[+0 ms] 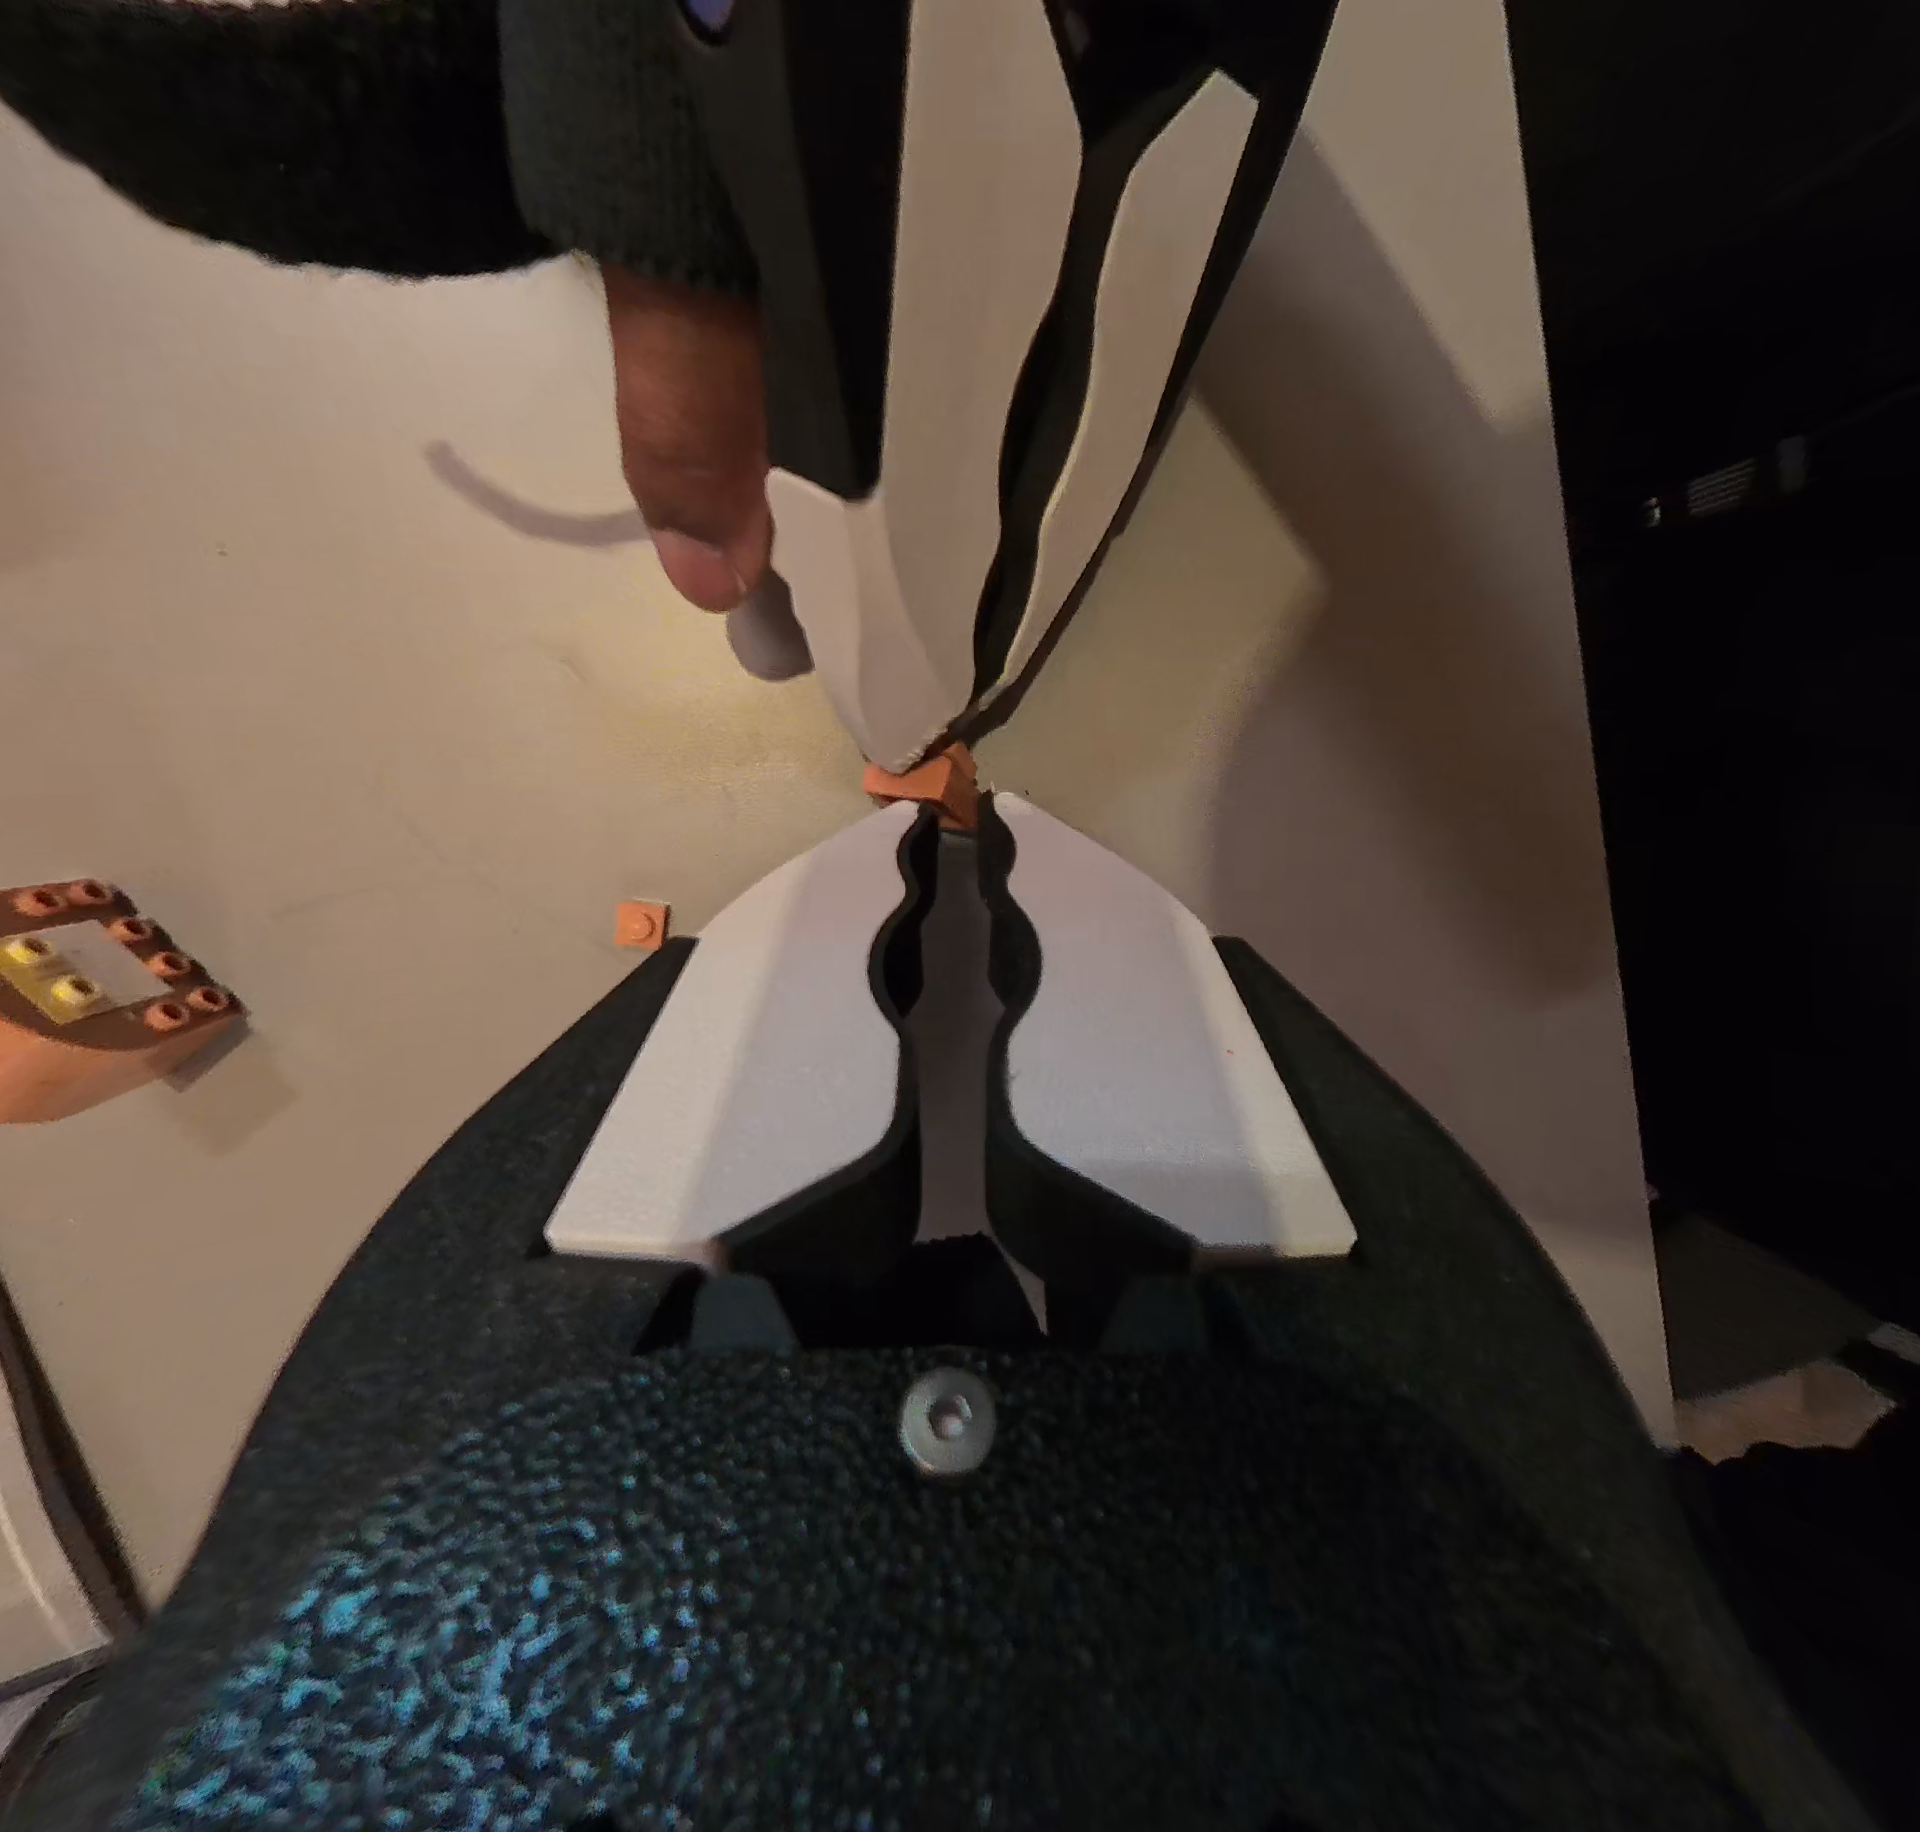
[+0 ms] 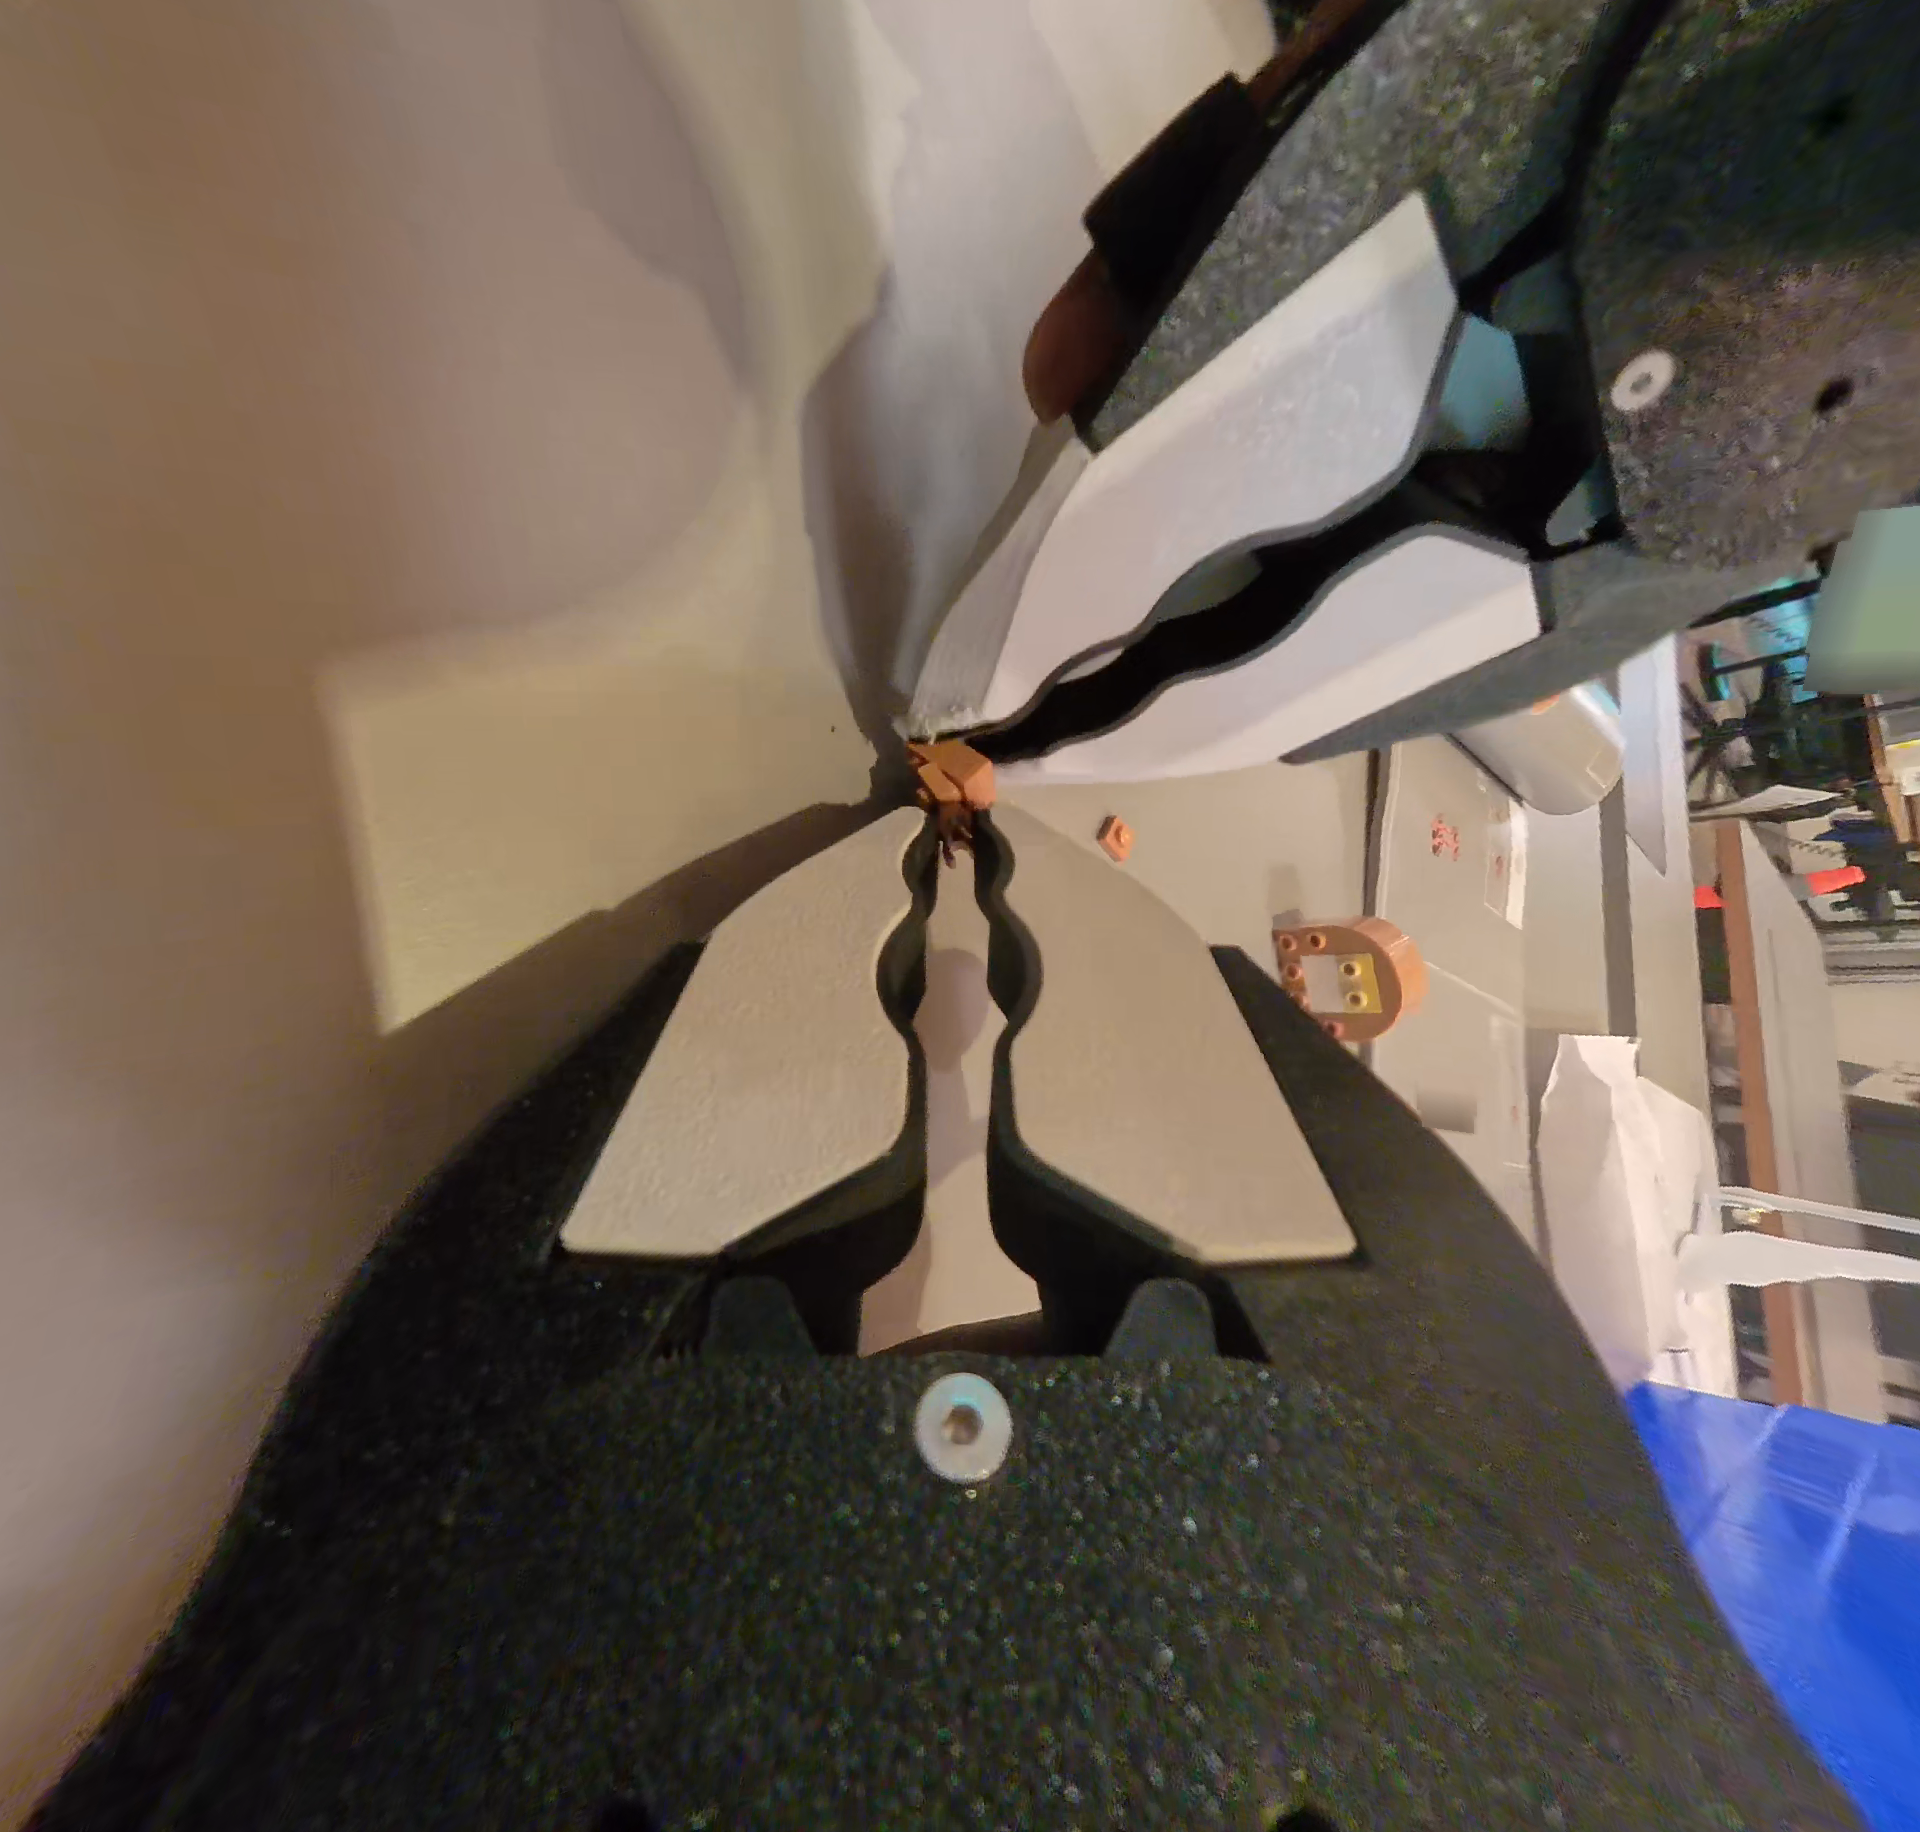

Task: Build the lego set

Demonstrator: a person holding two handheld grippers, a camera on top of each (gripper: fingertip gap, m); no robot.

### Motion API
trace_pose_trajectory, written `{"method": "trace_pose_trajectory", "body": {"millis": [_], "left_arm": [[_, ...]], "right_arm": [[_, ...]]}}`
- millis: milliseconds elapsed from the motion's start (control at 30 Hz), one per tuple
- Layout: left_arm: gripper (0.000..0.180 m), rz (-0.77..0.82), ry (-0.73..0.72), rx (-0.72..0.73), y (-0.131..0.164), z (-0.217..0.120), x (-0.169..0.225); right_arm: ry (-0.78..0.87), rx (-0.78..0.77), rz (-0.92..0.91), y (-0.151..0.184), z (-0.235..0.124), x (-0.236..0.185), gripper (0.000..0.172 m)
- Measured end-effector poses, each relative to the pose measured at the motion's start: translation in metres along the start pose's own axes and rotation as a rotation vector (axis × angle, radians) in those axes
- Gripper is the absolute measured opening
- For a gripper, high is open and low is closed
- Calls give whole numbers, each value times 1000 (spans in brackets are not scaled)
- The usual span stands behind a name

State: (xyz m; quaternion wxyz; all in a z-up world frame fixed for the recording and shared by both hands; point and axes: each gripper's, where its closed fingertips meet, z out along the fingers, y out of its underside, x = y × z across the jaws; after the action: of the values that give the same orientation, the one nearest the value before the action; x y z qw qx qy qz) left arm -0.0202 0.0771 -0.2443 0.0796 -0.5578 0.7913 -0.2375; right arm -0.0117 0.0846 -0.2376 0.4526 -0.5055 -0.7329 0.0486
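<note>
Left wrist view: my left tool (image 1: pixel 951 814) is closed to a narrow slit on a small orange brick cluster (image 1: pixel 928 783), its pads pressing the near end. My right tool (image 1: pixel 951 738) comes down from the far side, tip to tip with the left, and pinches the far end of the same cluster, so the piece hangs between the two tips above the pale worktop (image 1: pixel 312 691). A hand (image 1: pixel 691 452) in a dark sleeve grips the right tool. Near the left tool's left side, a single orange stud plate (image 1: pixel 641 923) lies flat on the worktop. Farther left, at the edge, sits a brown curved brick piece (image 1: pixel 94 993) with a grey and yellow patch on top, well apart from both tools.
</note>
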Motion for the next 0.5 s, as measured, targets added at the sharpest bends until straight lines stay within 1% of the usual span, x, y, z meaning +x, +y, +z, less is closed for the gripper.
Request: {"method": "trace_pose_trajectory", "body": {"millis": [100, 133, 233, 333, 500], "left_arm": [[7, -33, 33, 93, -3, -3, 0], [7, -44, 44, 125, -3, -4, -1], [7, -63, 97, 189, -4, -5, 1], [7, -62, 143, 205, -4, -4, 4], [7, -45, 193, 184, -3, -1, 10]], "right_arm": [[-12, 46, 96, 0, -2, 3, 7], [-9, 57, 126, 1, -2, 5, 10], [-39, 86, 198, 0, -3, 6, 13], [-73, 97, 197, -2, -3, 2, 12], [-151, 96, 193, -6, -3, -8, 7]]}}
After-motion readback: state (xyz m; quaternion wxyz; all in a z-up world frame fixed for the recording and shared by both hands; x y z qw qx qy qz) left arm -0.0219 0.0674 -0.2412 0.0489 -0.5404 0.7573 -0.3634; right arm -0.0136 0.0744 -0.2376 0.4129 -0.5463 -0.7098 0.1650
